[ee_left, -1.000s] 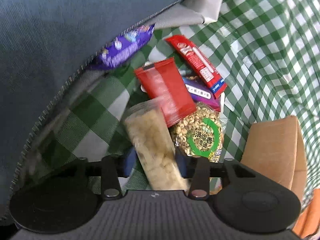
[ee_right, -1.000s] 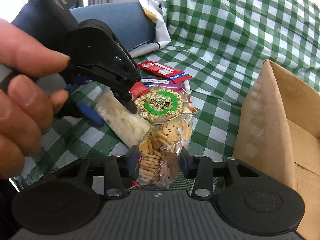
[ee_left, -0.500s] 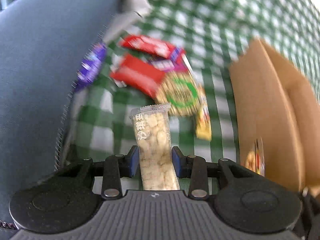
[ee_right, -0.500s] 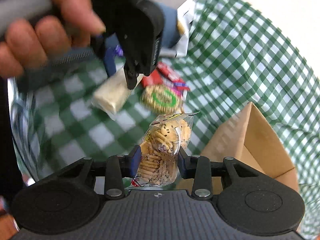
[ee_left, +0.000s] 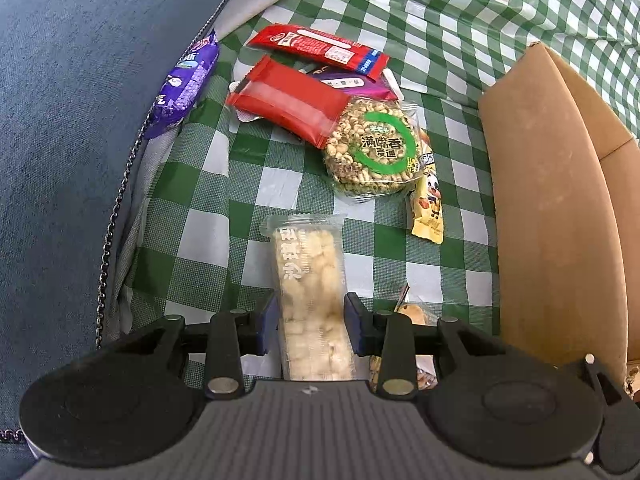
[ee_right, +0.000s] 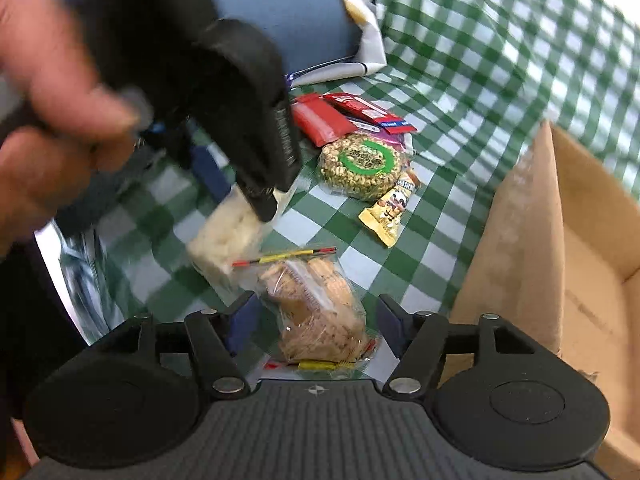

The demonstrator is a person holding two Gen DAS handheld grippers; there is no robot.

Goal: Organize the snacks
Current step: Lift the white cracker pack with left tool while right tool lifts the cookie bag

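Left gripper [ee_left: 310, 322]: jaws closed on a clear pack of pale puffed-rice bar [ee_left: 310, 300], held lengthwise above the green-checked cloth [ee_left: 200, 208].

Right gripper [ee_right: 316, 320]: jaws have just been opening and stand apart from a clear bag of small biscuits [ee_right: 316, 308], which sits between them with a gap on each side.

On the cloth, grouped and partly overlapping: round grain cake with green ring label [ee_left: 374, 148], red wrapper [ee_left: 288, 100], long red bar [ee_left: 320, 46], purple bar [ee_left: 352, 84] beneath them, small yellow sachet [ee_left: 428, 212] just beside the grain cake.

Purple packet [ee_left: 188, 80]: at the edge of the blue fabric [ee_left: 72, 120].

Cardboard box [ee_left: 552, 208]: open, at the right, near the snacks.

A hand [ee_right: 52, 120], blurred, holds the left gripper in the right wrist view.
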